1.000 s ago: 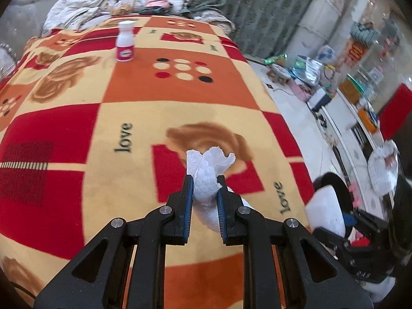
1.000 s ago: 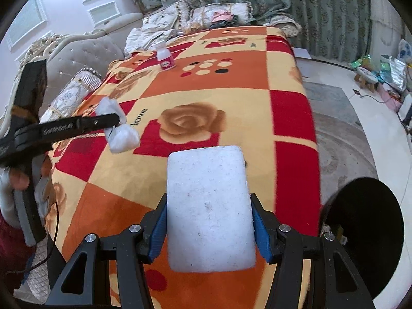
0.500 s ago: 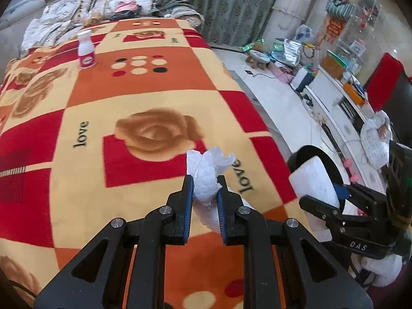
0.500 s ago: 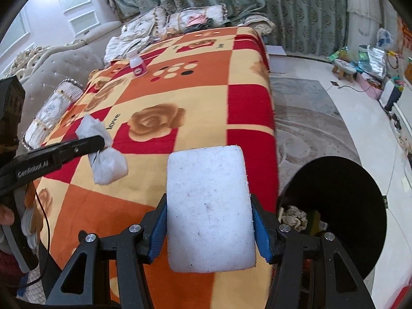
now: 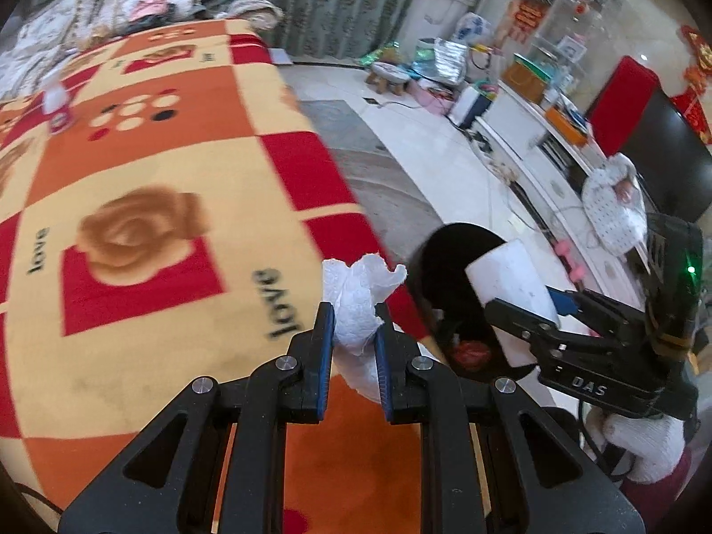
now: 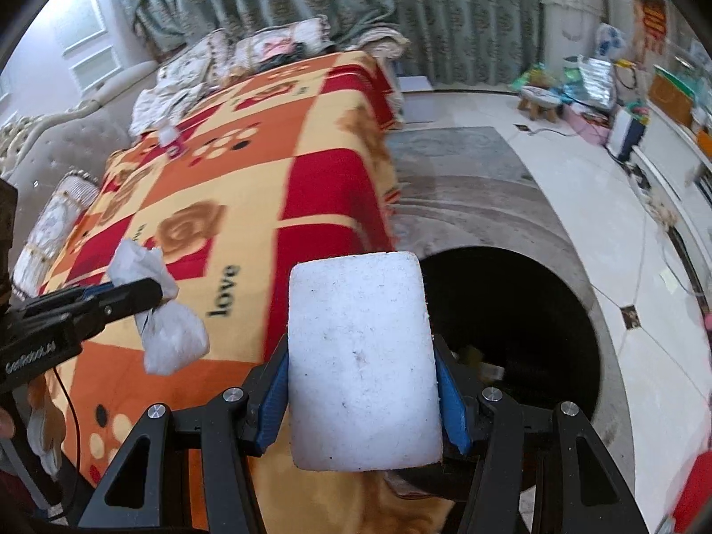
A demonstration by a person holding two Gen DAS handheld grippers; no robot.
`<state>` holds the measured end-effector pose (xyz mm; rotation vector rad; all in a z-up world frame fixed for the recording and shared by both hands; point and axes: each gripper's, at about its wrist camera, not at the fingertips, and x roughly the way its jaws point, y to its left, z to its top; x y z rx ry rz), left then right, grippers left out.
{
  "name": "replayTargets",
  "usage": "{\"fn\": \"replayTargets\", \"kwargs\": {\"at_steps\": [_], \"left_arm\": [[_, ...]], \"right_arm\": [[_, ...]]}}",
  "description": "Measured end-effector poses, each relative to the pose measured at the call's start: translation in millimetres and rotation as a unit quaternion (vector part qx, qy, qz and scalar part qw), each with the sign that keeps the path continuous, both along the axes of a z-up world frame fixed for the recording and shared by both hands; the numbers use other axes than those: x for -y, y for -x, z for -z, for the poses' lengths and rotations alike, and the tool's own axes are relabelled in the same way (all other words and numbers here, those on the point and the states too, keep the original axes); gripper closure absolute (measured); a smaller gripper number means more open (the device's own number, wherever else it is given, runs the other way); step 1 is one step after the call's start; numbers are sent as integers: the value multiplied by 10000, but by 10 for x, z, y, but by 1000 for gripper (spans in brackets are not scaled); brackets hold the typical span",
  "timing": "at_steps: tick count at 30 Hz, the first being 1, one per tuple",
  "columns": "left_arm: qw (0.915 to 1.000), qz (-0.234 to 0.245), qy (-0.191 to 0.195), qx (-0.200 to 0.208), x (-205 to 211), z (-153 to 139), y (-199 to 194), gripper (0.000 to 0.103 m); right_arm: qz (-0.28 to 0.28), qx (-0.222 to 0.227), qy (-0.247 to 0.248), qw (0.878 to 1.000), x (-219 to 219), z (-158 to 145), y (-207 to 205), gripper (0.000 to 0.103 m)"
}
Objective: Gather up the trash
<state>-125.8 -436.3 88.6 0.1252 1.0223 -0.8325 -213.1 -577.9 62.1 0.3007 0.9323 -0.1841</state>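
Note:
My left gripper [image 5: 353, 325] is shut on a crumpled white tissue [image 5: 356, 298], held above the blanket's right edge; the tissue also shows in the right wrist view [image 6: 169, 338]. My right gripper [image 6: 360, 378] is shut on a flat white foam block [image 6: 360, 356], held at the left rim of a round black trash bin [image 6: 525, 311] on the floor. In the left wrist view the block [image 5: 511, 285] sits over the bin [image 5: 449, 276], which holds some trash. A small white bottle [image 5: 55, 107] with a pink label stands far back on the blanket.
The table carries a red, orange and yellow rose blanket [image 5: 155, 204] [image 6: 249, 204]. Pillows and cloth lie at its far end [image 6: 267, 49]. A grey rug [image 6: 467, 178] and white tile floor lie to the right, with a small stool [image 6: 540, 100], bags and a low white cabinet [image 5: 525, 133].
Both grippers have swung right, off the middle of the blanket to its right edge. The black bin has come closer and larger in both views. Both still hold their items.

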Motion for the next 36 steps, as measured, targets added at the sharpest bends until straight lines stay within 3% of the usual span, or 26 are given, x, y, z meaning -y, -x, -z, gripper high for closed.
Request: {"fn": "replayTargets", "kwargs": {"at_steps": [12, 14, 15, 16, 19, 24, 36], "left_arm": [[9982, 531, 173, -229, 634, 115, 186, 85], [9979, 587, 210, -195, 678, 122, 208, 81], [9978, 603, 222, -183, 696, 119, 219, 73], [9977, 613, 245, -176, 706, 114, 232, 62], [9976, 595, 343, -108, 694, 85, 261, 50], [9984, 480, 246, 139, 625, 24, 302, 50], [9949, 37, 290, 966, 272, -237, 509, 50]], "right_arm": [[716, -97, -27, 9974, 655, 131, 268, 46], [864, -18, -16, 9963, 733, 126, 295, 31], [925, 28, -43, 9957, 768, 121, 310, 27], [986, 90, -109, 9950, 810, 117, 337, 25], [1046, 151, -174, 9943, 837, 112, 371, 24], [1015, 255, -136, 9944, 744, 80, 419, 24], [1090, 840, 726, 9878, 270, -290, 624, 24]]}}
